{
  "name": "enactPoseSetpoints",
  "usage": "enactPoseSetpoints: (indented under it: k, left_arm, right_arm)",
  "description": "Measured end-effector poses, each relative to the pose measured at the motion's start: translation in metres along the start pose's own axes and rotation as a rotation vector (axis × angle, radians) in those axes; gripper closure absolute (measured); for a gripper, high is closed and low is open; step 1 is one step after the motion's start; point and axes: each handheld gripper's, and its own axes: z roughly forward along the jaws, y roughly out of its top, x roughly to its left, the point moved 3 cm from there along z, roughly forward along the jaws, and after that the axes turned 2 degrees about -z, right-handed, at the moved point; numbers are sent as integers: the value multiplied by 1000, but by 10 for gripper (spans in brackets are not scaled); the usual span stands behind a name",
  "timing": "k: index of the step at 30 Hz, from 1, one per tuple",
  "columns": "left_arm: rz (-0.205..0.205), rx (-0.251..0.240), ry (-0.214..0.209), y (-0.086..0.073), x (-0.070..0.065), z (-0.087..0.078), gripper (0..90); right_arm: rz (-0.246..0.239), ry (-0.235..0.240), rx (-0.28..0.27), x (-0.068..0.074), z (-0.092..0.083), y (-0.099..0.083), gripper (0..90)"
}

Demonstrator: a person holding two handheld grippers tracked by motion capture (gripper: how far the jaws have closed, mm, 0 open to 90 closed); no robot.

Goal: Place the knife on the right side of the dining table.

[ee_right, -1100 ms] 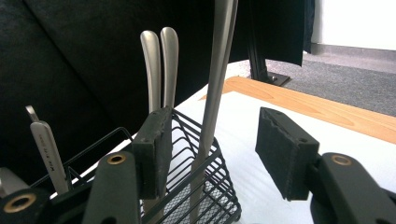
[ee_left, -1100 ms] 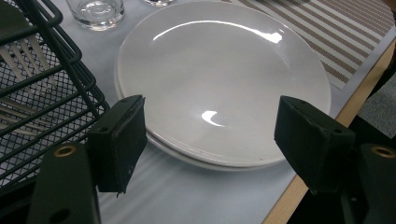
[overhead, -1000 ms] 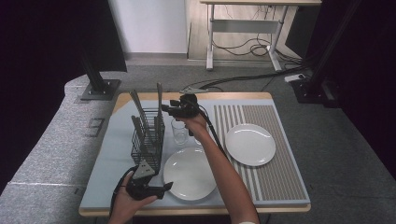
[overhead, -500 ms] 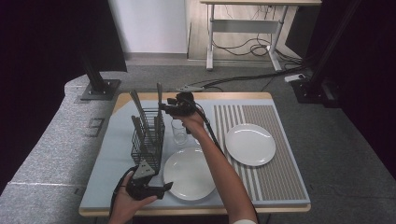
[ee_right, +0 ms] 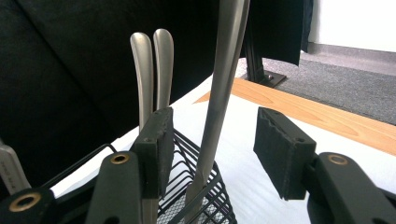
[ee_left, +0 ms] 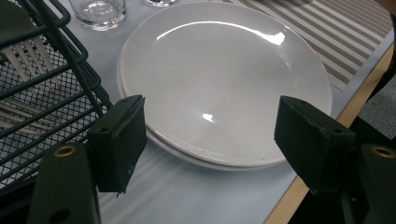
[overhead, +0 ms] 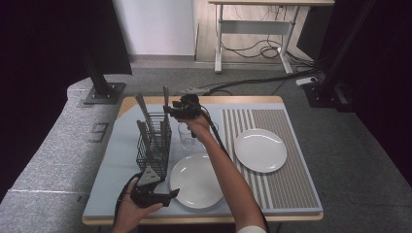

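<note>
Right hand-held gripper [overhead: 171,109] is up at the top of the rack [overhead: 154,145], toward the desk's [overhead: 111,170] far edge on the left half. Its jaws are part open with a tall handle [ee_right: 224,93] standing between the pads [ee_right: 158,140]; in the right gripper view there is a gap on both sides, so the pads are not pressing on it and nothing is held. The handle is upright with a slight tilt, its lower end inside the rack. Two more handles [ee_right: 152,70] stand side by side just beyond the left pad, also in the rack. Left hand-held gripper [overhead: 167,195] sits low at the desk's near edge, just at the rack's near end, jaws wide open and empty. The left gripper view looks across the near plate [ee_left: 224,79], which lies between and beyond the two pads without touching them; it looks like two plates stacked, can't confirm. Forks [ee_left: 23,60] are visible through the rack mesh at the left of that view. Glass [overhead: 186,136] stands just beyond the near plate, right of the rack. Second plate [overhead: 260,150] sits on the striped mat [overhead: 286,184], on the right half of the desk, well apart from both grippers.
</note>
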Motion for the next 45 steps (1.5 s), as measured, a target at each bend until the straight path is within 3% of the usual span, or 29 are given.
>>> enactPoseSetpoints:
  k: [7,13,20,23,29,39,45]
  left_arm:
    - [-8,-2,-7,-1,2,0,256]
    - [-11,-5,-9,-1,5,-1,256]
    - [-18,-15,-5,0,8,-5,256]
    - [-19,-17,-7,-1,9,-5,256]
    - [-19,-21,-7,0,7,-6,256]
    - [-10,-17,-1,0,6,-5,256]
    - [-12,-14,1,0,6,-5,256]
  right_arm:
    - [-8,-1,10,-1,9,5,498]
    - [13,-7,13,-3,18,7,573]
    - [6,-17,14,-2,25,9,733]
    - [-2,-36,-9,3,23,11,804]
    - [2,-7,-28,11,19,11,824]
    - [14,0,-63,12,-3,14,832]
    - [37,-7,-119,12,-17,16,832]
